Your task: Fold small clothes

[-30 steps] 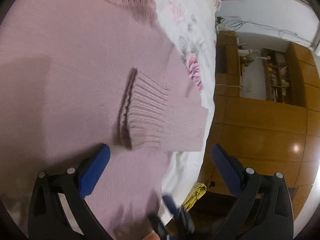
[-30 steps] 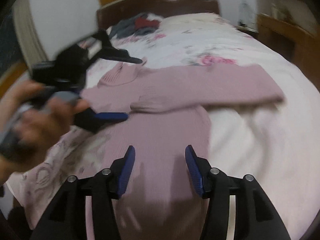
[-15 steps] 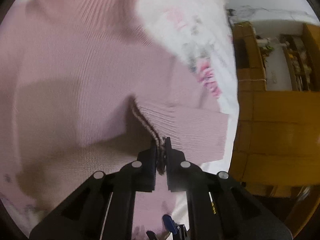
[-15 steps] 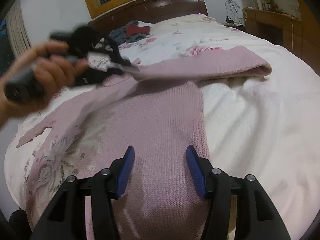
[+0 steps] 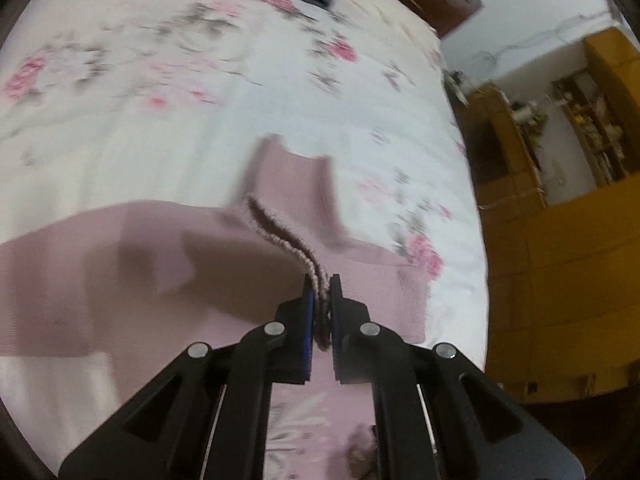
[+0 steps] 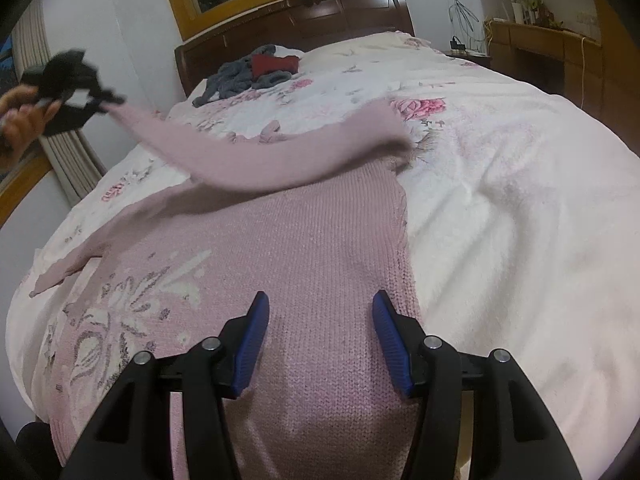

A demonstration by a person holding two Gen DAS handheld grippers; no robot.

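"Where was the right gripper (image 6: 320, 336) just then?"

"Low over the pink sweater (image 6: 304, 264), its blue pads spread wide with nothing between them. The sweater lay flat on the flowered bedspread (image 6: 500, 184), a pale floral pattern knitted into its left side."

"And the other one?"

"The left gripper (image 6: 112, 102) was up at the far left, gripped by a hand (image 6: 20, 116). Its tips pinched the end of one sleeve (image 6: 280, 156), which was off the bed and stretched across the sweater toward the right shoulder. The second sleeve (image 6: 80, 258) lay slack to the left. Grey and red clothes (image 6: 256, 70) sat heaped by the dark headboard (image 6: 304, 24)."
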